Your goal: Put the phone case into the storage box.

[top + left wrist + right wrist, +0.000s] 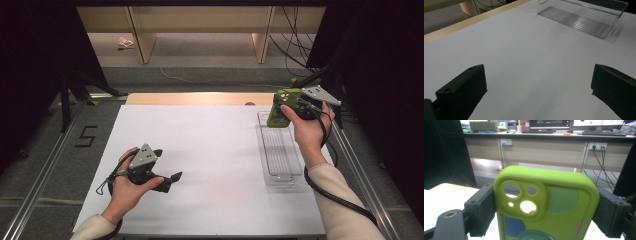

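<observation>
The white table carries a clear tray at its right side. Above the tray's far end, the right gripper clamps a green phone case; well left of the tray, the left gripper rests, jaws apart and empty

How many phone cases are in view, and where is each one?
1. The green phone case sits between the jaws of the right gripper, held above the far end of the clear tray.
</observation>
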A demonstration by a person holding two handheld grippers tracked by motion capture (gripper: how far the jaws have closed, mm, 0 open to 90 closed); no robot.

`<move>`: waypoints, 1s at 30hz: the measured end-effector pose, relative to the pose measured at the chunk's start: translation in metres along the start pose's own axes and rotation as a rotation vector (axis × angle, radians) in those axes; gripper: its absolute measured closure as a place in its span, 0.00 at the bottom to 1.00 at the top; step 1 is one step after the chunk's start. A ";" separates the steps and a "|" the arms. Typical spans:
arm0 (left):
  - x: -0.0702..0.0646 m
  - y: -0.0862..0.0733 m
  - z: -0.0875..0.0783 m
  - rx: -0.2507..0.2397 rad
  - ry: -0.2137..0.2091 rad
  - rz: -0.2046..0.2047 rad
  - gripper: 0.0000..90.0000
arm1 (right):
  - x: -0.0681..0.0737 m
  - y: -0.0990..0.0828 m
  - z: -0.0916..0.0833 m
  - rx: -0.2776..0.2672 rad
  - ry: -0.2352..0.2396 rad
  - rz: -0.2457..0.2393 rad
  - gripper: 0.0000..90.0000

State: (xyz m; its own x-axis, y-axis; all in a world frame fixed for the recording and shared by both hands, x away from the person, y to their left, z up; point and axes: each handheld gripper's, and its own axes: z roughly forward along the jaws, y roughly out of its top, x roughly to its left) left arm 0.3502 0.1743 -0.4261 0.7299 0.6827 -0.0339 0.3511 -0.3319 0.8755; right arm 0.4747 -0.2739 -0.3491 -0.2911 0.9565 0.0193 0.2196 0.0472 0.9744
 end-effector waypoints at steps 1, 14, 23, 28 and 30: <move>0.000 0.000 0.000 0.000 0.001 0.000 0.00 | 0.000 0.000 0.000 -0.002 -0.001 0.002 0.19; 0.000 0.000 0.000 -0.004 0.001 -0.002 0.00 | 0.000 0.000 0.005 0.002 -0.002 -0.002 0.19; 0.001 0.000 0.000 -0.004 0.000 -0.003 0.00 | 0.000 -0.001 0.008 0.005 -0.004 -0.001 0.19; 0.001 0.000 0.000 -0.004 0.000 -0.003 0.00 | -0.001 -0.001 0.010 0.006 -0.007 -0.002 0.19; 0.001 0.000 0.000 -0.004 0.000 -0.003 0.00 | -0.001 -0.001 0.011 0.006 -0.006 -0.002 0.19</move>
State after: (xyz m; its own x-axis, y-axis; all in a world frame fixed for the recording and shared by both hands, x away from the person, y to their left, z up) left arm 0.3504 0.1751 -0.4261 0.7289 0.6837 -0.0365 0.3511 -0.3275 0.8772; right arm 0.4854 -0.2721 -0.3523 -0.2855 0.9582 0.0161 0.2242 0.0505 0.9732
